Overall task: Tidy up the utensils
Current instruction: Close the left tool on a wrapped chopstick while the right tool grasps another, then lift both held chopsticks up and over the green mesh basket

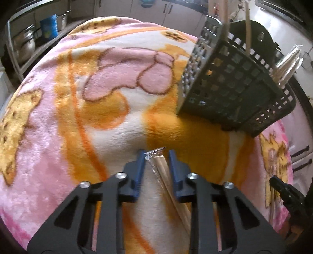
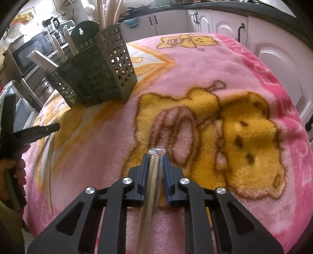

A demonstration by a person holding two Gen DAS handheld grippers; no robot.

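Note:
My left gripper is shut on a pair of wooden chopsticks in a clear wrapper, which runs slantwise back under the right finger. My right gripper is shut on another wrapped pair of chopsticks, lying straight between the blue pads with the wrapper end poking out in front. A dark perforated utensil caddy stands ahead on the table, with several wrapped chopsticks and other utensils upright in its compartments. Both grippers hang low over the blanket, short of the caddy.
A fluffy pink and orange bear-print blanket covers the round table. A hand holds the other gripper's black frame at the left edge of the right wrist view. White kitchen cabinets, a microwave and steel pots surround the table.

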